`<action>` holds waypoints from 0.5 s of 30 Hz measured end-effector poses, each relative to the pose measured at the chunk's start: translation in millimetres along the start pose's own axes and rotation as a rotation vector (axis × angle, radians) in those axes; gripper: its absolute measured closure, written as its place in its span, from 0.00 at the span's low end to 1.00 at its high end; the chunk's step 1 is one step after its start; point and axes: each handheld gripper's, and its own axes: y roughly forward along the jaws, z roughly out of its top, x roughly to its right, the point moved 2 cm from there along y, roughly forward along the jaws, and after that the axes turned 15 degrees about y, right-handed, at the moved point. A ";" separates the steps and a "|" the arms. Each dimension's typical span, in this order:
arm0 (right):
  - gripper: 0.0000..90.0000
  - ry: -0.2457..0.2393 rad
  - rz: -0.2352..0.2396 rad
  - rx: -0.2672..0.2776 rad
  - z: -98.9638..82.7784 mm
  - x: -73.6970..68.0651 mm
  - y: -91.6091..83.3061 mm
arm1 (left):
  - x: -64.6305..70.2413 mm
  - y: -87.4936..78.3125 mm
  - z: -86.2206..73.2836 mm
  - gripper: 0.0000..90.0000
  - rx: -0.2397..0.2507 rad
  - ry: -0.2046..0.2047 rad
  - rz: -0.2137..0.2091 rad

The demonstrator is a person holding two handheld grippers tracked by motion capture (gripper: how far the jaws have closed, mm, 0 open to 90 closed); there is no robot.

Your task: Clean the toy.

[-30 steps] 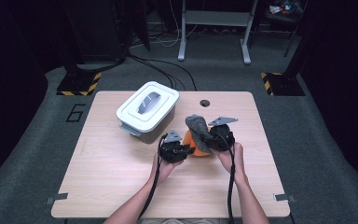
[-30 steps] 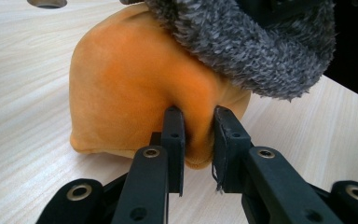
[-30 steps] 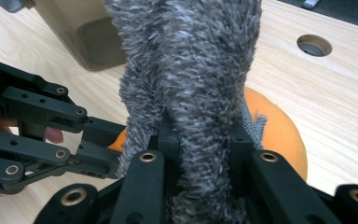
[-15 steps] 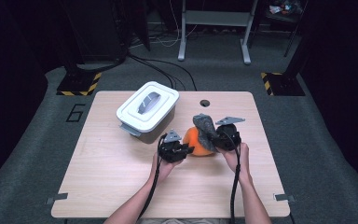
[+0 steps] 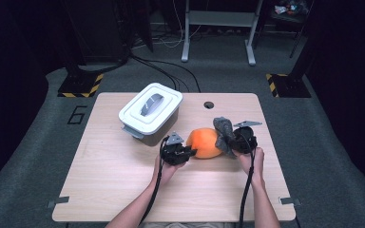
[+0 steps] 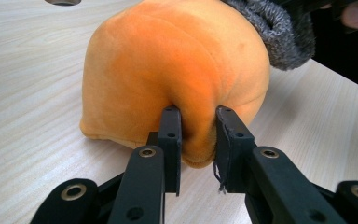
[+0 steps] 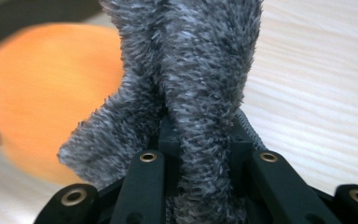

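Observation:
An orange plush cushion [image 5: 204, 142] lies on the wooden table [image 5: 100, 190], right of centre. My left gripper [image 5: 190, 153] comes at it from the left and is shut on a fold of the plush [image 6: 168, 70], the cloth bulging between the two pads [image 6: 170, 135]. A grey fuzzy cloth [image 5: 223, 130] hangs against the cushion's right end. My right gripper [image 5: 230, 140] is shut on that grey cloth [image 7: 200, 56], which stands up between its jaws, with the orange plush [image 7: 37, 93] blurred behind it. The grey cloth [image 6: 279, 32] also shows above the cushion in the left gripper view.
A white lidded box [image 5: 149, 111] with a grey handle stands at the back left of the table, close to the left gripper. A small round hole [image 5: 208, 105] sits near the far edge. Bare wood stretches along the front and left.
My right gripper has moved to the right and slightly down with the grey cloth, uncovering more of the orange cushion. The left gripper has stayed on the plush.

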 end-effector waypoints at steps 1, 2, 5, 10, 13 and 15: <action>0.82 0.010 -0.008 -0.011 -1.0 3.2 2.6 | 0.1 0.2 -0.2 0.82 0.004 -0.008 0.000; 0.82 0.018 -0.012 -0.017 -2.0 6.8 5.8 | -0.3 0.1 -0.4 0.82 0.003 -0.005 -0.002; 0.82 0.037 -0.027 -0.054 -6.5 15.6 17.5 | -1.8 -0.2 -1.2 0.82 -0.001 -0.002 -0.004; 0.82 0.057 -0.037 -0.103 -12.2 20.8 30.4 | -1.8 -0.5 -1.1 0.82 -0.005 0.005 -0.006; 0.82 0.068 -0.033 -0.104 -11.6 21.9 26.5 | -0.9 -1.0 -0.4 0.82 -0.001 0.004 -0.002; 0.82 0.073 -0.011 -0.078 -8.5 22.2 17.1 | -0.8 -1.7 0.0 0.83 0.002 0.005 0.004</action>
